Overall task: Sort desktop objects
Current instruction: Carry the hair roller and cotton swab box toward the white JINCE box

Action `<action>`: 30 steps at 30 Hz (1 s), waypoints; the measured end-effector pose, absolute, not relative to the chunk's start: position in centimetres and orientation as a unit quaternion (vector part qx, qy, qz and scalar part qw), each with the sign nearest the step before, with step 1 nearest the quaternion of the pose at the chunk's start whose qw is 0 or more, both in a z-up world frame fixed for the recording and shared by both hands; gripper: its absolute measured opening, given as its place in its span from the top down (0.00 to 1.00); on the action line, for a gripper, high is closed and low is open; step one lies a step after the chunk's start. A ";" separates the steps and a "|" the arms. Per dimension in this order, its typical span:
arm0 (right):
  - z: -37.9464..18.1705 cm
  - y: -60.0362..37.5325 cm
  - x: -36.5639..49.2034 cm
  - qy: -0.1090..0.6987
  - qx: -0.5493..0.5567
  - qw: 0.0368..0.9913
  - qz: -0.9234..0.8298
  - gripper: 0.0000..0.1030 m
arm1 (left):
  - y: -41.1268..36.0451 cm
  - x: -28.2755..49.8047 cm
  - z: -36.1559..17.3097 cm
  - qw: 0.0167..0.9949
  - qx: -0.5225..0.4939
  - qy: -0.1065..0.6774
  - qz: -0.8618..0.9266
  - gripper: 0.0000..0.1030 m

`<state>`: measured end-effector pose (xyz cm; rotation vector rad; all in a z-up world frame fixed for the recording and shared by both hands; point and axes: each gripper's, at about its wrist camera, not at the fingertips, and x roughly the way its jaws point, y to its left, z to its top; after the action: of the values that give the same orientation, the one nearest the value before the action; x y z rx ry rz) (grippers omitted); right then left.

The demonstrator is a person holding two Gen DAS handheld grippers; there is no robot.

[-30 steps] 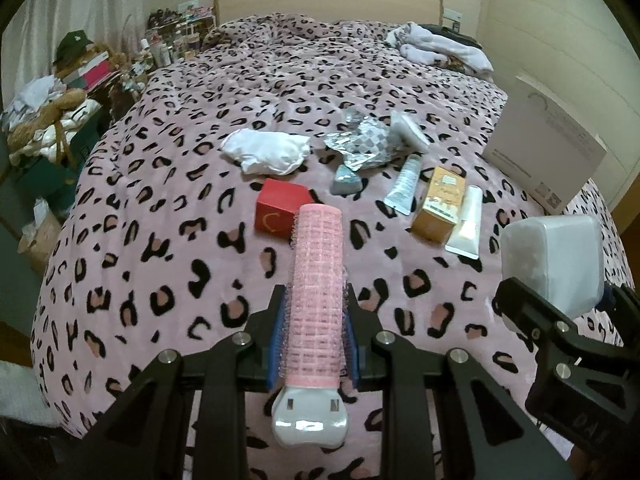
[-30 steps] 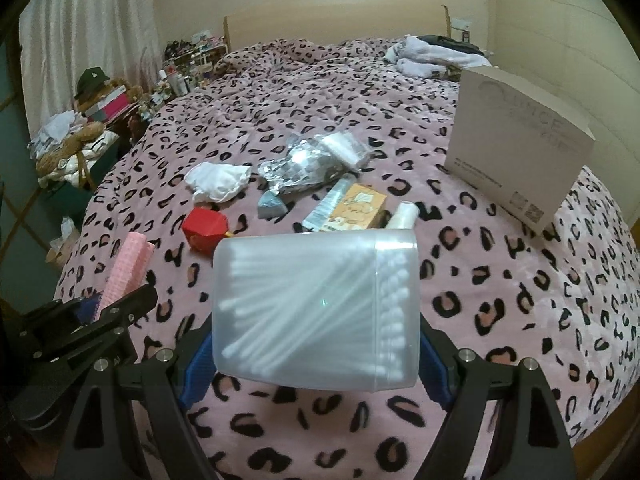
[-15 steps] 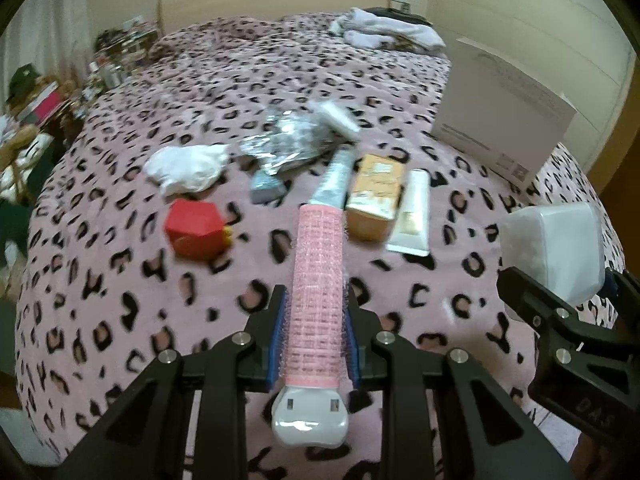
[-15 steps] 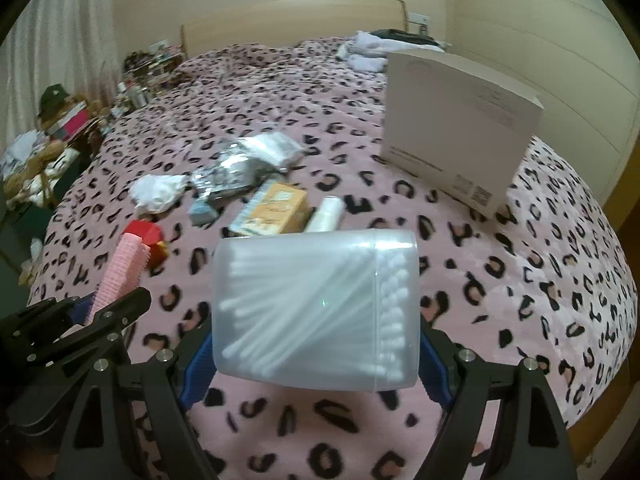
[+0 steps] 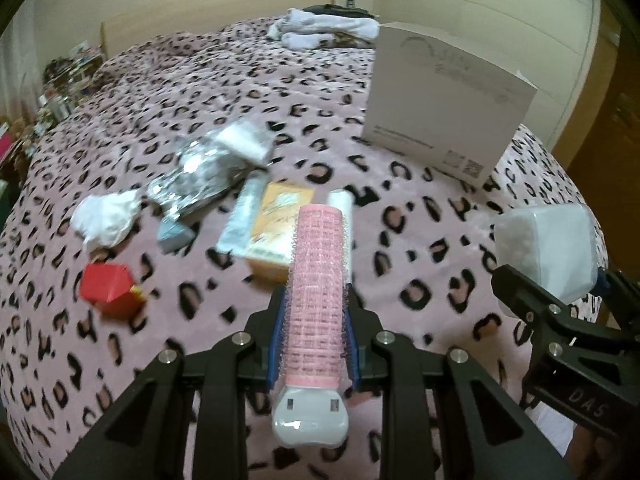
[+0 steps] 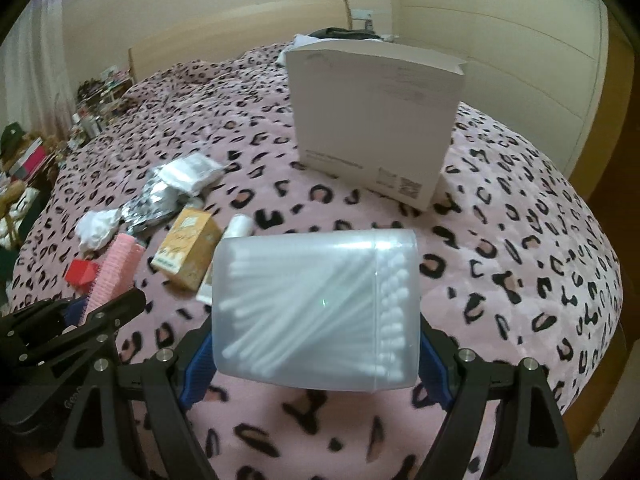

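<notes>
My left gripper (image 5: 314, 316) is shut on a pink hair roller (image 5: 316, 296) with a white cap, held above the bed. The same pink hair roller (image 6: 112, 272) shows at the left of the right wrist view. My right gripper (image 6: 316, 344) is shut on a clear box of cotton swabs (image 6: 316, 312), also seen as the cotton swab box (image 5: 544, 252) at the right of the left wrist view. A tall white cardboard box (image 6: 376, 120) stands upright on the bed ahead of the right gripper; the same white cardboard box (image 5: 448, 100) is ahead and to the right of the left one.
On the leopard-print bedspread (image 5: 400, 184) lie a red box (image 5: 108, 288), crumpled white tissue (image 5: 104, 220), silver foil wrappers (image 5: 196, 176), a small grey packet (image 5: 174, 234), a tube (image 5: 242, 216), an orange box (image 5: 276, 228) and a white tube (image 5: 340, 204). Folded clothes (image 5: 324, 28) sit by the headboard.
Both grippers have swung to the right with their loads. The white cardboard box is now nearer the middle of both views and the loose items have slid left.
</notes>
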<state>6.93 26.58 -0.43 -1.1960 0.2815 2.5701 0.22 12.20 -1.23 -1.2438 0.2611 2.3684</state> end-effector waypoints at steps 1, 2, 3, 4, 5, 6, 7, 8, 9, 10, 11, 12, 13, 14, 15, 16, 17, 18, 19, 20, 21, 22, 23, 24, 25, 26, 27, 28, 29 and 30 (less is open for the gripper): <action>-0.3 27.0 6.9 0.098 -0.413 0.150 0.893 0.17 | 12.7 0.0 -1.2 0.230 -0.450 0.096 0.858 0.75; -0.3 27.4 6.8 0.099 -0.410 0.154 0.894 0.17 | 13.3 -0.2 -1.2 0.235 -0.449 0.097 0.857 0.75; -0.2 27.8 6.8 0.099 -0.407 0.158 0.894 0.17 | 13.7 -0.3 -1.2 0.239 -0.448 0.098 0.856 0.75; -0.1 28.2 6.7 0.100 -0.405 0.162 0.894 0.17 | 14.2 -0.5 -1.2 0.243 -0.447 0.100 0.855 0.75; -0.1 28.6 6.7 0.100 -0.403 0.165 0.894 0.17 | 14.7 -0.7 -1.3 0.247 -0.445 0.102 0.855 0.75; 0.0 28.9 6.6 0.100 -0.402 0.169 0.895 0.17 | 15.2 -0.9 -1.3 0.250 -0.444 0.104 0.854 0.75; 0.0 29.4 6.5 0.100 -0.400 0.174 0.894 0.17 | 15.7 -1.2 -1.3 0.253 -0.443 0.107 0.853 0.75; -0.1 29.8 6.3 0.100 -0.399 0.177 0.894 0.17 | 16.2 -1.4 -1.4 0.256 -0.442 0.110 0.853 0.75; -0.1 30.1 6.2 0.100 -0.398 0.179 0.894 0.17 | 16.5 -1.6 -1.4 0.258 -0.441 0.112 0.852 0.75; -0.1 30.5 6.1 0.101 -0.397 0.182 0.894 0.17 | 16.9 -1.7 -1.5 0.259 -0.440 0.113 0.852 0.75; -0.2 30.8 6.0 0.101 -0.397 0.184 0.893 0.17 | 17.3 -1.9 -1.5 0.261 -0.440 0.115 0.852 0.75; -0.3 31.1 5.9 0.101 -0.396 0.186 0.893 0.17 | 17.6 -2.1 -1.6 0.263 -0.439 0.117 0.851 0.75; -0.3 31.4 5.8 0.102 -0.396 0.188 0.893 0.17 | 18.0 -2.3 -1.6 0.264 -0.439 0.119 0.851 0.75; -0.4 31.7 5.7 0.102 -0.396 0.190 0.893 0.17 | 18.3 -2.4 -1.7 0.266 -0.438 0.120 0.850 0.75; -0.4 32.0 5.5 0.102 -0.396 0.192 0.892 0.17 | 18.7 -2.6 -1.7 0.268 -0.438 0.122 0.850 0.75; -0.5 32.2 5.4 0.103 -0.396 0.193 0.892 0.17 | 19.1 -2.8 -1.8 0.269 -0.437 0.124 0.849 0.75; -0.6 32.5 5.3 0.103 -0.396 0.194 0.892 0.17 | 19.4 -3.0 -1.8 0.271 -0.436 0.126 0.849 0.75; -0.6 32.7 5.1 0.103 -0.396 0.195 0.892 0.17 | 19.8 -3.2 -1.9 0.273 -0.436 0.127 0.848 0.75; -0.7 32.9 5.0 0.103 -0.395 0.196 0.891 0.17 | 20.1 -3.3 -1.9 0.274 -0.435 0.129 0.848 0.75; -0.7 33.1 4.9 0.103 -0.395 0.197 0.891 0.17 | 20.5 -3.5 -1.9 0.276 -0.435 0.131 0.847 0.75; -0.7 33.3 4.8 0.102 -0.394 0.198 0.891 0.17 | 20.8 -3.7 -2.0 0.278 -0.434 0.132 0.847 0.75; -0.8 33.5 4.7 0.102 -0.394 0.200 0.891 0.17 | 21.2 -3.8 -2.0 0.279 -0.434 0.134 0.846 0.75; -0.8 33.7 4.7 0.102 -0.394 0.201 0.891 0.17 | 21.5 -3.8 -2.1 0.281 -0.434 0.135 0.846 0.75; -0.8 33.9 4.6 0.102 -0.393 0.201 0.891 0.17 | 21.7 -3.9 -2.1 0.282 -0.433 0.137 0.845 0.75; -0.8 34.1 4.6 0.103 -0.392 0.203 0.891 0.17 | 22.1 -3.9 -2.1 0.284 -0.432 0.139 0.845 0.75; -0.8 34.3 4.5 0.103 -0.392 0.204 0.891 0.17 | 22.4 -3.9 -2.0 0.286 -0.430 0.141 0.845 0.75; -0.8 34.4 4.5 0.103 -0.391 0.205 0.891 0.17 | 22.7 -3.9 -2.0 0.287 -0.429 0.143 0.844 0.75; -0.8 34.6 4.5 0.103 -0.390 0.206 0.892 0.17 | 23.0 -3.9 -1.9 0.289 -0.428 0.145 0.844 0.75; -0.8 34.8 4.5 0.103 -0.389 0.208 0.892 0.17 | 23.2 -3.9 -1.9 0.290 -0.426 0.147 0.844 0.75; -0.8 35.0 4.5 0.103 -0.388 0.209 0.892 0.17 | 23.5 -3.9 -1.8 0.292 -0.425 0.149 0.844 0.75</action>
<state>4.50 35.02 -0.84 -1.0798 0.2879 2.4802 -3.88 23.47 -1.81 -1.1323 0.3972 2.2495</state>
